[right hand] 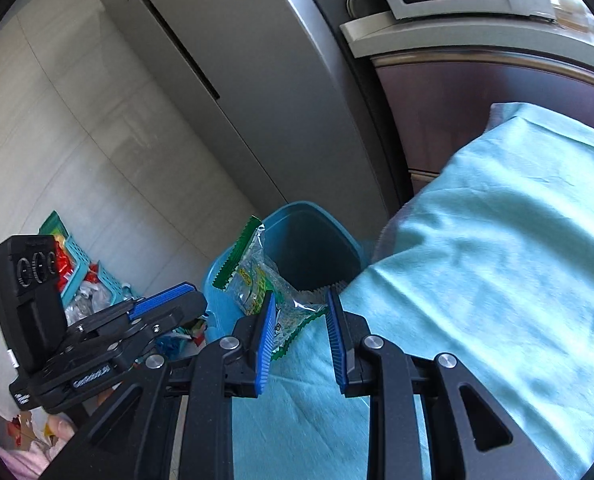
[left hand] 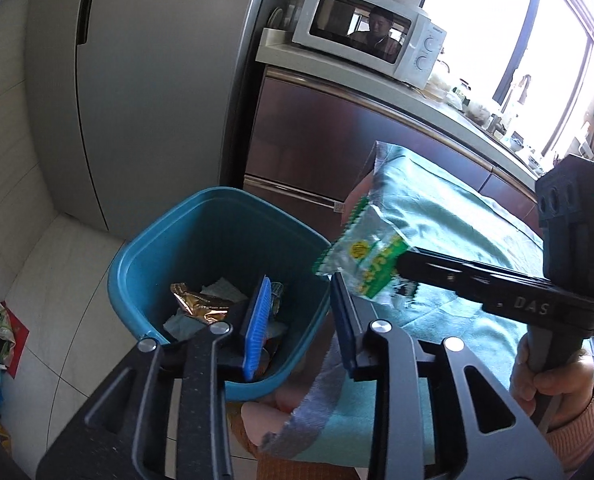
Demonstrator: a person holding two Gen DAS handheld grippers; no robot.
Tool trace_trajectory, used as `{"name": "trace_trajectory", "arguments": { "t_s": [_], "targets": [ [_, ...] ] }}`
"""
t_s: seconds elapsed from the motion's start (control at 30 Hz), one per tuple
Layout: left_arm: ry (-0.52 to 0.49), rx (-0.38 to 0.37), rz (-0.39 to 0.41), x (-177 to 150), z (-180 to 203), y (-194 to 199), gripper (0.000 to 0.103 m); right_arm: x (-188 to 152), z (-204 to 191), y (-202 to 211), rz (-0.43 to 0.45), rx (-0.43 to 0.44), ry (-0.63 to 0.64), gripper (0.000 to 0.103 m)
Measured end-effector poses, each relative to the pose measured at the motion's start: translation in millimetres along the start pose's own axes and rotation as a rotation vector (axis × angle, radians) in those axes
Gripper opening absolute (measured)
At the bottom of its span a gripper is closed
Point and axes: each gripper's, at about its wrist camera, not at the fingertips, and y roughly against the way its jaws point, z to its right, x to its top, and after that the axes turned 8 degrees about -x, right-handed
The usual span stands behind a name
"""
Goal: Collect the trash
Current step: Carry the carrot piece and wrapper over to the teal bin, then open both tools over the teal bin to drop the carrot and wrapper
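Wrapper [right hand: 257, 280] first: the green-and-clear snack packet sits between the fingers of my right gripper [right hand: 302, 296], at their tips. Its crinkled body lies against the left blue pad [right hand: 267, 328], and its serrated green end pokes up over the near rim of the bin [right hand: 217, 276]. The jaws on that gripper stand wide apart, with the other pad clear of the packet, so I cannot tell what is keeping it up.

From the left wrist camera the same wrapper [left hand: 361, 256] juts out of the tip of the right gripper [left hand: 401, 258], just beside the bin and over the edge of the cloth-covered surface [left hand: 457, 220]. My right hand [left hand: 553, 380] is wrapped round that gripper's handle.

My left gripper [left hand: 301, 280] is spread open with nothing in it, poised above the blue bin [left hand: 217, 192]. Down inside the bin I see a gold foil packet [left hand: 197, 300] and some pale paper scraps [left hand: 221, 288].

On the floor beyond, off to the side, a teal basket [right hand: 81, 272] holds red and clear clutter. Behind the bin rises the grey fridge [left hand: 137, 80], and furthest back a white microwave [left hand: 369, 36] sits on the kitchen counter.
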Motion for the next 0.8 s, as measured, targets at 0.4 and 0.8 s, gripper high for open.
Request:
{"name": "trace_trajectory", "arguments": {
  "t_s": [0.4,0.8],
  "targets": [
    [0.002,0.018,0.005,-4.2,-2.5,0.6,0.036,8.8,-15.0,-30.8,-0.049,-0.028,0.024,0.025],
    [0.003,0.042,0.008,-6.9,-4.6,0.3,0.046,15.1,-25.7,-46.2,-0.061,-0.046,0.034,0.039]
  ]
}}
